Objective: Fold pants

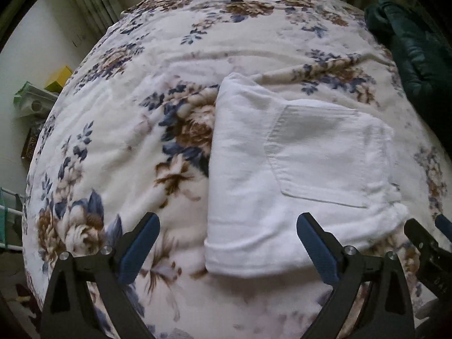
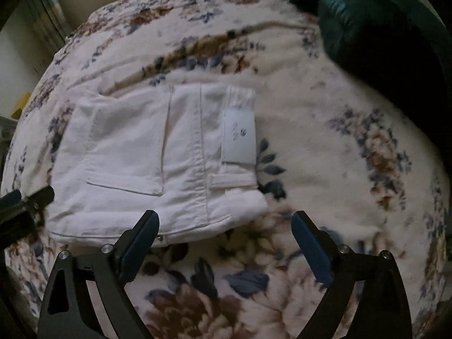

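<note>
Spread across the bed, a plush cream blanket printed with brown and blue flowers (image 1: 118, 130) is the working surface, soft and rumpled with shallow ridges. Nearest each camera the grippers hang above it: the left gripper (image 1: 227, 250) has its blue-padded fingers spread wide and grasps nothing, its right finger over the near edge of the garment, and the right gripper (image 2: 224, 247) is likewise released and empty, just off the garment's near corner. Between them lies the pair of white corduroy pants (image 1: 296, 175), folded into a compact block with a back pocket facing up; from the right wrist view the waistband with a white paper label (image 2: 240, 137) sits on its right edge. The task looks close to finished. The risk, as I judge it, is undoing it: a finger dragging through the near hem could peel the top layer open, and the yielding, ridged blanket could let the stack slump or skew if it is pressed or slid. Each gripper also shows at the rim of the other's view, so they sit near enough to clash. Farther off, a dark green padded jacket (image 2: 375, 25) lies at the right far edge of the bed, well apart from the pants. Beyond the left edge stand a yellow box (image 1: 59, 79) and pale shelving.
</note>
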A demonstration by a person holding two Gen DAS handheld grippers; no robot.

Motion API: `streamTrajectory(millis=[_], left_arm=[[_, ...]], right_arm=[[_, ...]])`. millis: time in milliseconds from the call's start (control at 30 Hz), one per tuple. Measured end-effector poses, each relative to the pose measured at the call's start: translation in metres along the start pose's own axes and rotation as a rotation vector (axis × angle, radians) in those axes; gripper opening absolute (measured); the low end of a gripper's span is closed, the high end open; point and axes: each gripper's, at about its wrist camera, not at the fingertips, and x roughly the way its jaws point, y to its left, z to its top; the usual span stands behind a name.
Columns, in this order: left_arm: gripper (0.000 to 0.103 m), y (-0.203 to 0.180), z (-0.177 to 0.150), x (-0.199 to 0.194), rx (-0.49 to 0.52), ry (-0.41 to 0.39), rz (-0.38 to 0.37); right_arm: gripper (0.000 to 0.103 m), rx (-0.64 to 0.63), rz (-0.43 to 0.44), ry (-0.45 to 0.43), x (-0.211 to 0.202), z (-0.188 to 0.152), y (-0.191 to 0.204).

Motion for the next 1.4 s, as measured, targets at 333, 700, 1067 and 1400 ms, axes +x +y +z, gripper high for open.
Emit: streamTrajectory(millis=[333,700,1067,1400], left_arm=[[0.099,-0.005,-0.013,-0.111,-0.018,-0.089,0.005],[0.099,-0.005,-0.062,-0.247,-0.036,-0.194,0.011],[0.099,-0.007,-0.14,-0.387,-0.039,-0.289,0.022],[0.099,-0.013,-0.193,-0.502,-0.06,-0.41,0.006]], right_arm=[[0.096,-0.025,-0.009,-0.098,-0.129,-0.013,-0.018],[0.096,-0.019,0.058,-0.164,-0.275,-0.063,-0.042],[0.096,-0.055,0.127,-0.242,-0.427,-0.128,-0.071],[0.096,-0.116,0.161,-0.353,-0.567,-0.187,-0.094]])
